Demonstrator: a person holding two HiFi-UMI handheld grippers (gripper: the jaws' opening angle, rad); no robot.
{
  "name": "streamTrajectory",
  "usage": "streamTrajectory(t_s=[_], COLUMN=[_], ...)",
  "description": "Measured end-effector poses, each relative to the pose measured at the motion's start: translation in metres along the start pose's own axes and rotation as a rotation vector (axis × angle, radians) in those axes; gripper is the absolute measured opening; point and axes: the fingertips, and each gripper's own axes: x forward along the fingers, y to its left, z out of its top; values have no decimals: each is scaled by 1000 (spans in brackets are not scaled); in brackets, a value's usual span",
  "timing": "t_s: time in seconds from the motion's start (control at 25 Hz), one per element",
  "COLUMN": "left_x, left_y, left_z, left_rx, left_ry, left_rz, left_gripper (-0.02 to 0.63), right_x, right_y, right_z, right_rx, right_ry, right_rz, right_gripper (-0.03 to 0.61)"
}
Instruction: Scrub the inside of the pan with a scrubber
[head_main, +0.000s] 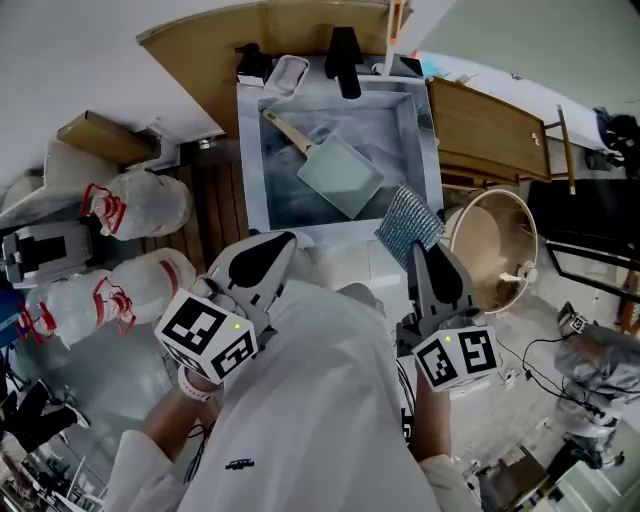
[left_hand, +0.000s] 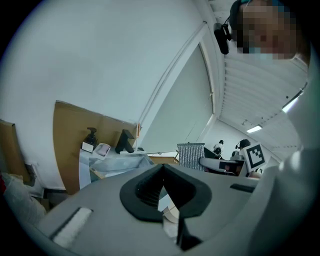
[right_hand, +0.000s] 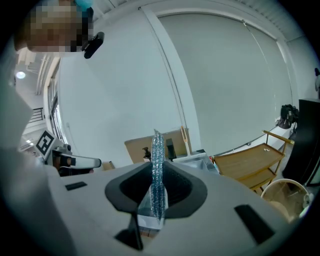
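A pale square pan (head_main: 340, 175) with a wooden handle (head_main: 287, 131) lies in the sink (head_main: 252, 170), tilted toward the back left. My right gripper (head_main: 418, 262) is shut on a silvery mesh scrubber (head_main: 409, 224), held above the sink's front right corner; seen edge-on in the right gripper view, the scrubber (right_hand: 158, 172) stands upright between the jaws. My left gripper (head_main: 272, 252) hovers just before the sink's front edge, jaws together and empty. In the left gripper view, the left gripper (left_hand: 161, 187) points at the sink (left_hand: 107, 162), and the scrubber (left_hand: 191, 155) shows at right.
A black faucet (head_main: 343, 58) and a soap dish (head_main: 287, 73) sit at the sink's back rim. A wooden rack (head_main: 490, 130) stands to the right, a round basket (head_main: 495, 245) beside it. White plastic bags (head_main: 135, 205) lie on the left.
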Motion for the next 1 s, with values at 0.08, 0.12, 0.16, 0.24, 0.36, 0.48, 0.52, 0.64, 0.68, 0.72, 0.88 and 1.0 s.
streamTrajectory(t_s=[0.08,0.12,0.16,0.24,0.36,0.48,0.52,0.64,0.68,0.72,0.88,1.0], left_x=[7,11,14,23,36,44,47,58,61,65,81,94], left_y=[12,16,19,23,27,30,31,33,37,41,58,65], left_z=[6,9,11,14,19,22,22,27,28,27,13,0], left_rx=[2,6,8,10,16,17,17,22,16,7,-54,-83], left_ry=[6,10,15,20,25,48,56,61,62,65,96,125], left_rz=[-9,-13,-16,-19,-20,-19,-19,-10,-4,4,12,16], left_gripper=[5,6,5,5,5,5,5,5,5,6,5,5], right_x=[12,17,22,32,49,63,67,80,86,92,120,142], right_y=[-2,-3,-4,-6,-14,-17,-18,-27,-30,-33,-44,-52], right_z=[3,3,3,2,1,-7,-11,-21,-24,-27,-38,-48], right_rx=[-20,-35,-49,-65,-70,-76,-82,-125,-145,-166,-200,-255], right_ry=[16,27,38,56,75,100,116,189,213,234,291,356], right_rz=[-17,-25,-30,-29,-18,1,8,12,14,18,49,80], right_gripper=[63,63,63,63,63,63,63,63,63,63,63,63])
